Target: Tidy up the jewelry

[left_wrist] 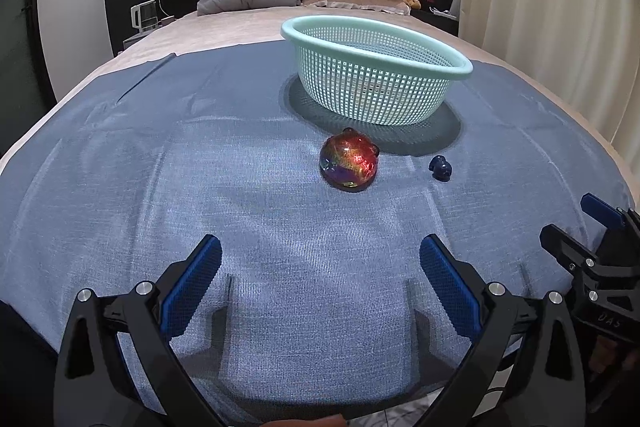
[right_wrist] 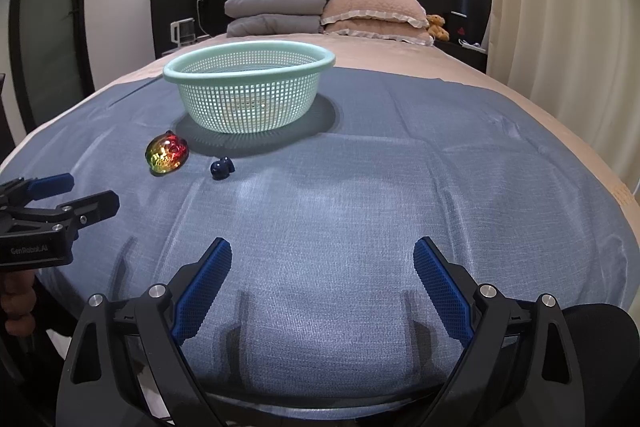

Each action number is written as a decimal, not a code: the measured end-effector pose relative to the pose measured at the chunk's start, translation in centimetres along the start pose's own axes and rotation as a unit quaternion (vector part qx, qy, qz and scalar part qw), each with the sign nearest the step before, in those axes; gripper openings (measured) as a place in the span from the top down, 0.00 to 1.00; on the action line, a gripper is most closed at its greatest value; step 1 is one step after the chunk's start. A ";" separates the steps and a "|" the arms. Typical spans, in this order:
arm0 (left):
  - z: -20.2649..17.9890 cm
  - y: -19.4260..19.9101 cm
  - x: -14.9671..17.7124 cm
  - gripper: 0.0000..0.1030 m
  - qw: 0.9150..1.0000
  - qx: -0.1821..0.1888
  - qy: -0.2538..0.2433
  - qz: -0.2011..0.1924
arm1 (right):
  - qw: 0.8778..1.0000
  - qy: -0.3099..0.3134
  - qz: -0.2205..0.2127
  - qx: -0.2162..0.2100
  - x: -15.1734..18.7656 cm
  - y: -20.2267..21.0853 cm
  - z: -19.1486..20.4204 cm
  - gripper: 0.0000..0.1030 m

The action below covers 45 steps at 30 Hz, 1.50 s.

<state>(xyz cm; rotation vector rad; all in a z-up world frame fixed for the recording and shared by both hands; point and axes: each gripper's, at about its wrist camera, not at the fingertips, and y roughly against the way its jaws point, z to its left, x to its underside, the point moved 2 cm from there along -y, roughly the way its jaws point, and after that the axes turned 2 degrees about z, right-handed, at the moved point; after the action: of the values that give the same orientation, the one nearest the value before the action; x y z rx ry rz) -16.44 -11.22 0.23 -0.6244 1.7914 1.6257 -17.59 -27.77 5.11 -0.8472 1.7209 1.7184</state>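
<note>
A pale green perforated plastic basket (left_wrist: 376, 71) stands on the blue woven cloth (left_wrist: 200, 187) spread over the bed, toward the cloth's far edge. Just in front of it lie an iridescent red-and-gold glassy rounded ornament (left_wrist: 349, 163) and, beside that, a small dark blue bead-like piece (left_wrist: 440, 167), apart from each other. The left gripper (left_wrist: 320, 275) and right gripper (right_wrist: 322, 273) hover near the cloth's near edge, fingers spread wide, empty

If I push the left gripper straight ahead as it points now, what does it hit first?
Probably the iridescent ornament, slightly right of the left gripper's centreline; only blue cloth lies before it. Depth is uncertain.
</note>
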 end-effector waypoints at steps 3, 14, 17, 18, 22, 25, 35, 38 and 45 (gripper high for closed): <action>-0.1 0.1 0.0 0.06 1.000 -0.003 -0.003 -0.004 | 1.000 0.000 0.001 0.001 0.0 -0.1 0.0 0.14; -0.8 0.4 0.3 0.06 1.000 -0.010 -0.021 -0.012 | 1.000 0.002 0.004 -0.002 -0.1 -0.2 0.0 0.14; -1.0 0.5 0.5 0.06 1.000 -0.009 -0.025 -0.014 | 1.000 0.001 0.004 -0.002 -0.1 -0.2 0.0 0.14; -1.0 0.5 0.5 0.06 0.999 -0.010 -0.028 -0.014 | 1.000 0.001 0.004 -0.002 -0.1 -0.3 0.0 0.14; -1.0 0.4 0.6 0.06 0.999 -0.009 -0.029 -0.011 | 1.000 0.002 0.003 -0.002 -0.1 -0.3 0.1 0.14; -1.0 0.3 0.6 0.06 0.999 -0.015 -0.028 -0.009 | 1.000 0.002 0.003 -0.002 -0.1 -0.3 0.0 0.14; -0.9 0.3 0.6 0.06 1.000 -0.012 -0.025 -0.010 | 1.000 0.002 0.004 -0.002 0.0 -0.3 0.1 0.14; -0.9 0.1 0.7 0.06 1.000 -0.013 -0.026 -0.005 | 1.000 0.002 0.004 -0.003 -0.1 -0.3 0.0 0.14; -1.0 -0.1 0.7 0.06 1.000 -0.009 -0.028 0.000 | 1.000 0.000 0.004 -0.004 -0.1 -0.3 -0.2 0.14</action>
<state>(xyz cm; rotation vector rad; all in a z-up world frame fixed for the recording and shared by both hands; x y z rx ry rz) -17.02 -12.15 -0.31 -0.5816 1.7365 1.6453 -17.30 -27.96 4.99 -0.8449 1.7210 1.7322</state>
